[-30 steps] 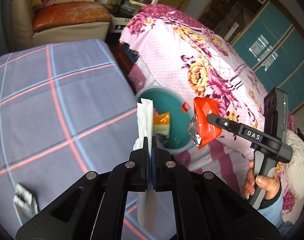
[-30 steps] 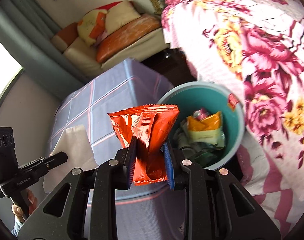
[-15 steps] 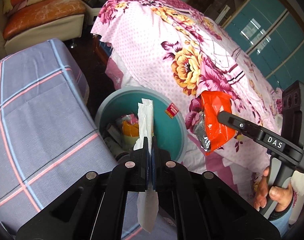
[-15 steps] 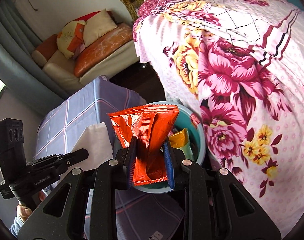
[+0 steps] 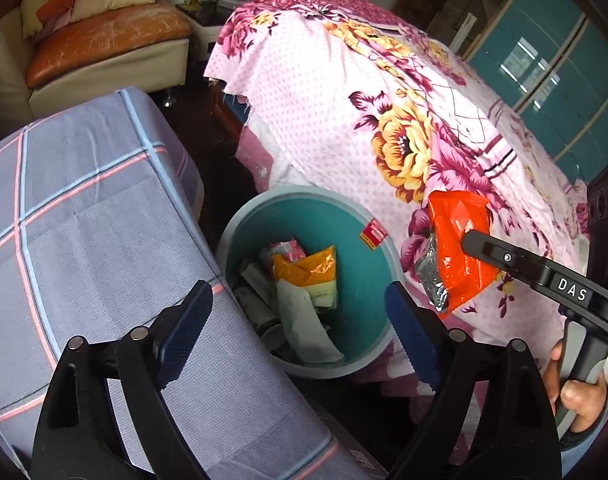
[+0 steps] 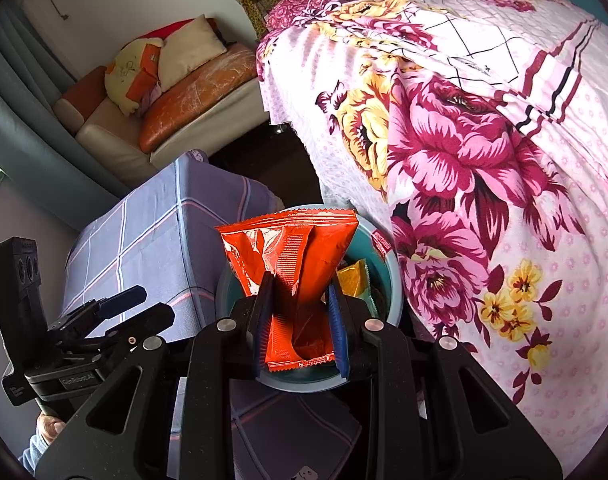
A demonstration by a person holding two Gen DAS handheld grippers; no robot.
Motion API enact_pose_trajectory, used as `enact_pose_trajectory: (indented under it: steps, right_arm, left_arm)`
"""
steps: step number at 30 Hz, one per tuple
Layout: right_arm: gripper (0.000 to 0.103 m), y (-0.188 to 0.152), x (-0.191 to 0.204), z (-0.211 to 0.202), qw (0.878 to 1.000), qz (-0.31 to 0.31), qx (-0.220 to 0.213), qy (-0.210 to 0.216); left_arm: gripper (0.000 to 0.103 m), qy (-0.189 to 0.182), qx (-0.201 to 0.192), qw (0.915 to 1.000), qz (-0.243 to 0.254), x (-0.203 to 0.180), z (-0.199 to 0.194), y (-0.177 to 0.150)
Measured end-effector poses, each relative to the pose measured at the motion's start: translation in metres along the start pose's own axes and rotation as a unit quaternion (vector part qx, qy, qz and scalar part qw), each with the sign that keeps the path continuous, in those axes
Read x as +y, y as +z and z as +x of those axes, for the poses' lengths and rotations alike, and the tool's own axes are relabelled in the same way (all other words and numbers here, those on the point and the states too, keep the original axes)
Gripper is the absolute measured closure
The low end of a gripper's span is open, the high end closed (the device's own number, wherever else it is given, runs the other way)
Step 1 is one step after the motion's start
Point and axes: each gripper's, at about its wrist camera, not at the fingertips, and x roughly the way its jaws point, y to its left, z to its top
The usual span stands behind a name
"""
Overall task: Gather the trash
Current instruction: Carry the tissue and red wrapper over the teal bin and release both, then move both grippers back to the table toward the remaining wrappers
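My left gripper (image 5: pixel 295 296) hangs above the teal bin (image 5: pixel 344 216), and its jaws are opening with nothing between them. A white tissue (image 5: pixel 308 324) lies in the bin on top of other trash, including an orange-yellow wrapper (image 5: pixel 304 268). My right gripper (image 6: pixel 299 292) is shut on an orange-red snack wrapper (image 6: pixel 291 240), held upright above the bin's near rim (image 6: pixel 396 280). In the left wrist view this wrapper (image 5: pixel 460 240) hangs just right of the bin, over the bed cover. The left gripper (image 6: pixel 155 302) shows at the lower left of the right wrist view.
A table under a purple checked cloth (image 5: pixel 83 220) borders the bin on the left. A bed with a pink floral cover (image 5: pixel 364 100) stands close on the right. A sofa with an orange cushion (image 5: pixel 103 40) sits behind, and teal cupboards (image 5: pixel 564 80) stand at the far right.
Both grippers moved from over the table to above the bin. The left gripper opened and let go of the white tissue, which now lies in the bin. The right grip is unchanged.
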Motion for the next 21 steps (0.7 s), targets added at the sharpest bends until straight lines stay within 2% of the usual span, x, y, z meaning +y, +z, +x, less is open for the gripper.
enact_pose_trajectory:
  steps: [3,12,13,16,20,21]
  right_arm:
    - [0.078,0.000,0.005,0.002,1.000,-0.005,0.003,-0.001]
    - [0.075,-0.005,0.021,0.015,1.000,-0.019,0.021,-0.002]
    - [0.072,-0.005,0.024,0.016,0.999,-0.021,0.024,-0.002]
    - [0.042,-0.007,0.032,0.019,0.999,-0.024,0.027,0.002]
    - [0.029,-0.009,0.044,0.022,0.999,-0.028,0.033,0.006]
    - [0.029,-0.010,0.047,0.022,0.999,-0.030,0.034,0.005]
  left_arm:
    - [0.009,0.004,0.001,1.0000,-0.007,0.006,-0.005,-0.003]
    - [0.009,0.025,0.006,0.9996,-0.015,0.026,-0.019,-0.018]
    - [0.008,0.027,0.006,0.9995,-0.017,0.029,-0.021,-0.020]
    - [0.008,0.032,0.006,0.9993,-0.019,0.036,-0.029,-0.026]
    - [0.007,0.039,0.003,0.9990,-0.022,0.046,-0.041,-0.033]
    - [0.007,0.040,0.001,0.9989,-0.025,0.050,-0.045,-0.035]
